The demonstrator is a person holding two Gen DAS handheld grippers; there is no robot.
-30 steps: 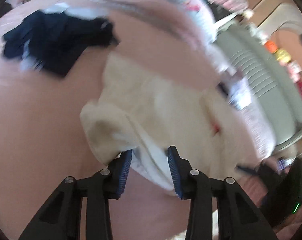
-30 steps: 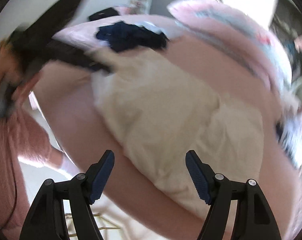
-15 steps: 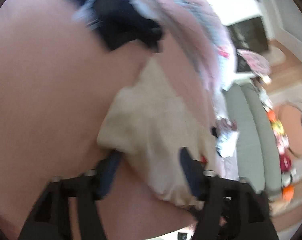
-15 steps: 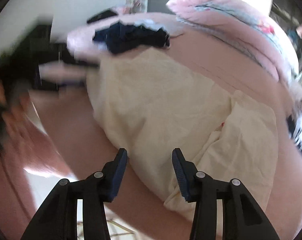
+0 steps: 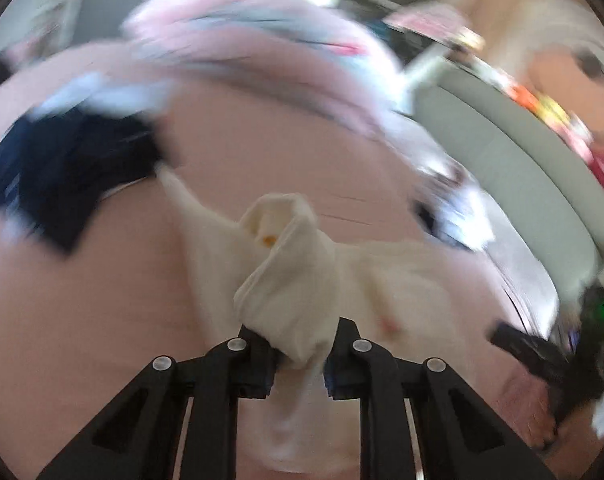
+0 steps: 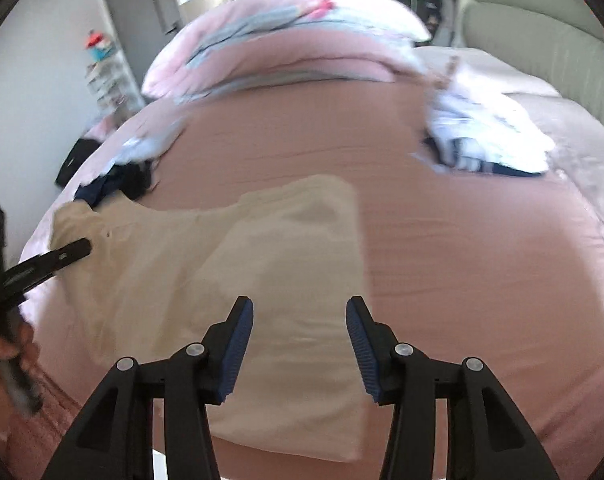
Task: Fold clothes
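left gripper [image 5: 297, 364] closing on cream garment [image 5: 289, 280]; no legible writing.

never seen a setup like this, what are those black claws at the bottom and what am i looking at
No robot here: a person holds a two-finger gripper in each hand, each with a wide-angle camera looking along its fingers. So there are two pictures, one from each hand.

Both look down at a pink bed. On it lie a cream garment, a dark navy heap, a white and blue pile and a pink duvet.

The left gripper is closing on a bunched corner of the garment. The right gripper stands open above it, holding nothing.
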